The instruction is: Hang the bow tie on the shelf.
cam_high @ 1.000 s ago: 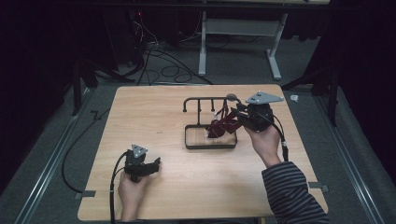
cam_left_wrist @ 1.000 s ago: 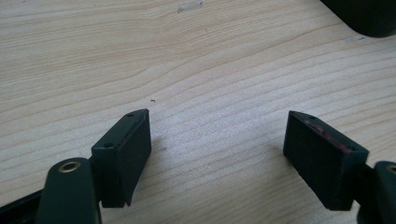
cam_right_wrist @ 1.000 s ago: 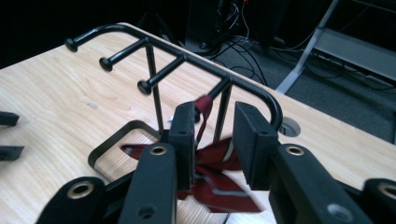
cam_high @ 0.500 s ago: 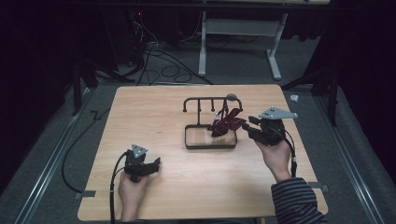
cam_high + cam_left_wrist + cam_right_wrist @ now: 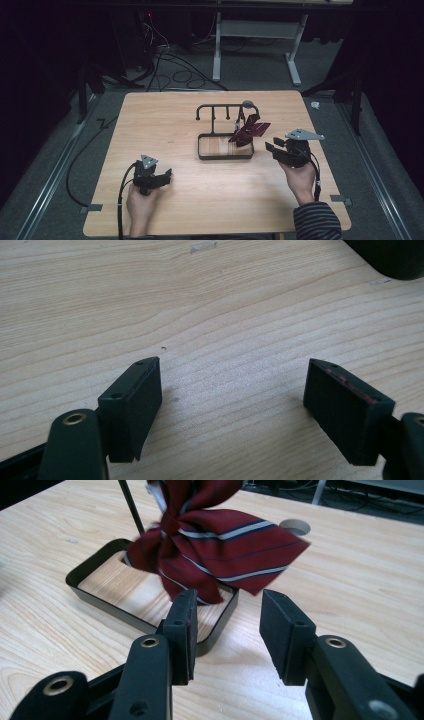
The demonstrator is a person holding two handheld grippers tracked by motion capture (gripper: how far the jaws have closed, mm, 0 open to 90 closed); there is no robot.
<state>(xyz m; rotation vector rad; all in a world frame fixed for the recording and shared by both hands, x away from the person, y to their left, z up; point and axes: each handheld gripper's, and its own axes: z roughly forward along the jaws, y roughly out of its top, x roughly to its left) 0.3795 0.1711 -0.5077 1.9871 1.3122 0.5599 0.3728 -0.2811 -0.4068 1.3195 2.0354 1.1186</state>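
Note:
A dark red bow tie (image 5: 248, 131) with pale stripes hangs on a black wire stand (image 5: 226, 107) above the stand's rectangular base frame (image 5: 225, 156). My right gripper (image 5: 270, 148) sits just right of the frame, low over the table. In the right gripper view the bow tie (image 5: 220, 545) hangs a little beyond my right gripper (image 5: 227, 615). Its jaws have just been opening and hold nothing. My left gripper (image 5: 167, 175) rests at the near left of the table. In the left gripper view it (image 5: 232, 390) is open over bare wood.
The wooden table (image 5: 165, 125) has a round grommet hole (image 5: 295, 526) behind the stand. A dark object (image 5: 395, 255) shows at the top right of the left gripper view. Cables lie on the floor beyond the table, by a white desk frame (image 5: 255, 30).
My right gripper has let go of the bow tie, opened, and drawn back down and right toward the near edge. The bow tie stays on the stand. The left gripper has not moved.

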